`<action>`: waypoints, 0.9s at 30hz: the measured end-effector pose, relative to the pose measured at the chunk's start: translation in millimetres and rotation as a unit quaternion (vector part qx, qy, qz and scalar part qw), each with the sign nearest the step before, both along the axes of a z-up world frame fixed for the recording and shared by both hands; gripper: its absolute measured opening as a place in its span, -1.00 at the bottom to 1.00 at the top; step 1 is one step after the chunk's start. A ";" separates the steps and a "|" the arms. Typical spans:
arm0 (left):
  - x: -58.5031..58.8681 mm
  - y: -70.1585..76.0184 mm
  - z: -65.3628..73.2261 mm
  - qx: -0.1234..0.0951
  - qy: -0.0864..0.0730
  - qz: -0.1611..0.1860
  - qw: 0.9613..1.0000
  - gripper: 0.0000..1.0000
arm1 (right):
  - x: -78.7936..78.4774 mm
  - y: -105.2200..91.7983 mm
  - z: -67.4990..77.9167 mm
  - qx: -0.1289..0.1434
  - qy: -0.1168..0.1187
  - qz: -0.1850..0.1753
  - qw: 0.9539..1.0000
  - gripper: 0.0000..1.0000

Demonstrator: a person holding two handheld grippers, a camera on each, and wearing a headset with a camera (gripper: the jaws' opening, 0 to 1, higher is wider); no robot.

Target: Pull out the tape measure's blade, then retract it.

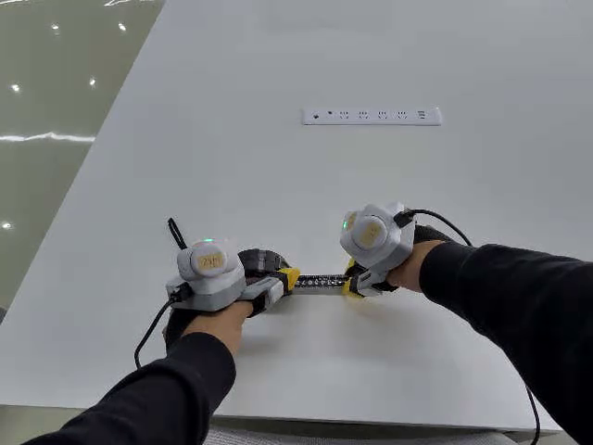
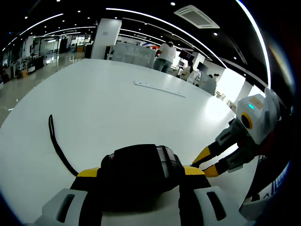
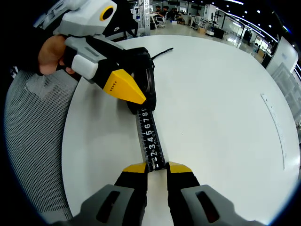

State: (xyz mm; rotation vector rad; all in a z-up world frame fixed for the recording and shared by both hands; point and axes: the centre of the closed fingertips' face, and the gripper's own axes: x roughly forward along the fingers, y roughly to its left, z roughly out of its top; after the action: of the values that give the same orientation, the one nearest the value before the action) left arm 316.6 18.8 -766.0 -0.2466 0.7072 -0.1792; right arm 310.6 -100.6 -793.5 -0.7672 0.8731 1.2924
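Note:
My left gripper (image 2: 141, 172) is shut on the black tape measure case (image 2: 140, 168), with its yellow-tipped jaws on either side of it. In the head view the case (image 1: 261, 262) rests on the white table (image 1: 278, 167) at the lower left. A short length of blade (image 3: 150, 139) with black numbers runs out from the case (image 3: 145, 77) to my right gripper (image 3: 156, 167), which is shut on the blade's end. Seen from above, the blade (image 1: 321, 280) spans the gap between the left gripper (image 1: 280, 280) and the right gripper (image 1: 353, 282). A black wrist strap (image 2: 56, 143) trails from the case.
A white power strip (image 1: 371, 116) lies on the table further back. The table's near edge (image 1: 371, 417) runs just below my arms. A mesh chair (image 3: 33, 141) sits beyond that edge. People stand far off behind the table (image 2: 167, 54).

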 end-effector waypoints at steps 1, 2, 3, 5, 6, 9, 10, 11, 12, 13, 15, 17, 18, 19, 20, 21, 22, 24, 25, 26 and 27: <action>0.0 -0.1 0.1 0.000 0.000 0.000 1.000 0.22 | -0.1 0.7 -0.1 0.000 0.000 0.000 1.000 -0.78; -0.1 -0.2 0.2 0.000 0.000 0.000 1.000 0.22 | -0.1 1.1 -0.2 0.000 0.001 0.000 1.000 -0.78; -0.1 -0.2 0.2 0.000 -0.001 0.000 1.000 0.22 | -0.2 1.6 -0.3 0.000 0.002 0.000 1.000 -0.78; -0.1 -0.2 0.2 0.000 -0.001 0.000 1.000 0.22 | -0.2 2.2 -0.5 -0.001 0.003 0.001 1.000 -0.78; 0.0 -0.1 0.1 -0.001 -0.001 0.000 1.000 0.22 | -0.3 2.5 -0.5 0.000 0.003 0.000 1.000 -0.78; 0.0 0.1 -0.1 -0.001 -0.001 0.000 1.000 0.22 | -0.4 3.1 -0.5 0.001 0.004 -0.001 1.000 -0.78; 0.0 0.1 -0.1 -0.001 -0.001 0.000 1.000 0.22 | -0.3 3.4 -0.6 0.002 0.004 -0.001 1.000 -0.78; 0.0 0.3 -0.2 -0.001 -0.001 0.000 1.000 0.22 | -0.3 3.7 -0.6 0.002 0.004 -0.001 1.000 -0.78; 0.0 0.4 -0.2 -0.001 -0.001 0.000 1.000 0.22 | -0.3 3.9 -0.6 0.002 0.004 -0.001 1.000 -0.78; 0.0 0.5 -0.4 -0.001 -0.001 0.000 1.000 0.22 | -0.4 4.2 -0.6 0.002 0.004 -0.001 1.000 -0.78; 0.0 0.6 -0.5 -0.001 -0.001 0.000 1.000 0.22 | -0.2 4.7 -0.7 0.003 0.003 -0.001 1.000 -0.78; 0.0 0.6 -0.5 -0.001 -0.001 0.000 1.000 0.22 | 0.0 5.5 -0.8 0.004 0.003 -0.002 1.000 -0.78; 0.0 0.7 -0.5 -0.001 -0.001 0.000 1.000 0.22 | 0.0 6.1 -0.8 0.004 0.003 -0.002 1.000 -0.78; 0.1 0.8 -0.5 -0.001 -0.001 0.000 1.000 0.22 | 0.1 6.4 -0.8 0.004 0.003 -0.002 1.000 -0.78; 0.1 0.8 -0.5 -0.001 -0.001 0.000 1.000 0.22 | 0.3 6.8 -1.0 0.004 0.003 -0.001 1.000 -0.78; 0.1 0.8 -0.5 -0.001 -0.001 0.000 1.000 0.22 | 0.4 7.0 -1.1 0.005 0.003 -0.001 1.000 -0.78; 0.0 0.8 -0.4 -0.001 -0.001 0.000 1.000 0.22 | 0.4 7.2 -1.1 0.005 0.003 -0.001 1.000 -0.78; 0.0 0.7 -0.4 -0.001 -0.001 0.000 1.000 0.22 | 0.4 7.7 -1.2 0.005 0.003 -0.001 1.000 -0.78; -0.1 0.6 -0.3 -0.001 -0.001 0.000 1.000 0.22 | 0.4 7.9 -1.3 0.005 0.003 -0.001 1.000 -0.78; -0.3 0.2 -0.1 -0.001 -0.001 0.000 1.000 0.22 | 0.4 8.2 -1.4 0.005 0.003 -0.001 1.000 -0.78; -0.3 0.2 0.0 -0.001 -0.001 0.000 1.000 0.22 | 0.3 8.3 -1.4 0.005 0.003 -0.001 1.000 -0.78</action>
State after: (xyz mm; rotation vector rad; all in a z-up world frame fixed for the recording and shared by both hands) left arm 316.3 19.0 -766.0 -0.2492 0.7057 -0.1797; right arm 310.9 -92.2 -794.9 -0.7539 0.8719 1.2971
